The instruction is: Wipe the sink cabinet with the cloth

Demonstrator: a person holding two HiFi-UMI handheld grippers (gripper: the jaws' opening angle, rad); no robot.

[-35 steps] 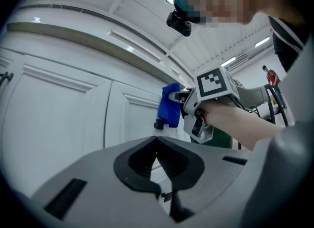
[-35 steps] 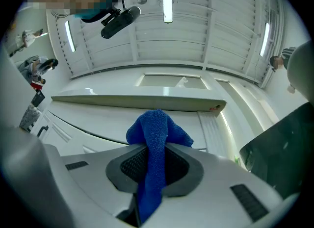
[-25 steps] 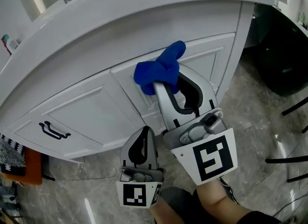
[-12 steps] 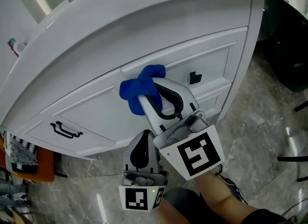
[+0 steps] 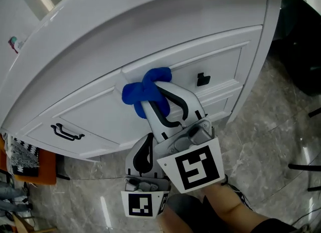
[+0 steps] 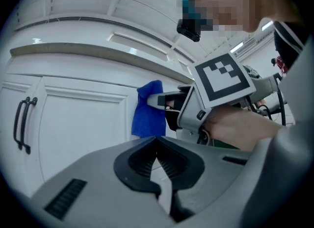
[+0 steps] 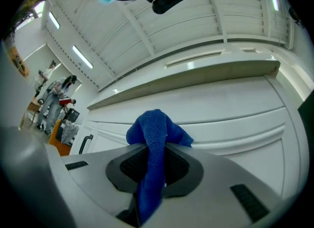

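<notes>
The head view looks steeply down from above and behind the left tongs (image 5: pixel 149 138) and right tongs (image 5: pixel 152 98) onto the cabinet (image 5: pixel 90 111). Each tongs view faces that cabinet from close by. All three views share the cloth (image 6: pixel 146 112) ahead.

A bunched blue cloth (image 5: pixel 144 92) presses against the door front of the white sink cabinet (image 5: pixel 90 114).

grey marble floor (image 5: pixel 261 142), perhaps orange stool (image 5: pixel 42 169)
</notes>
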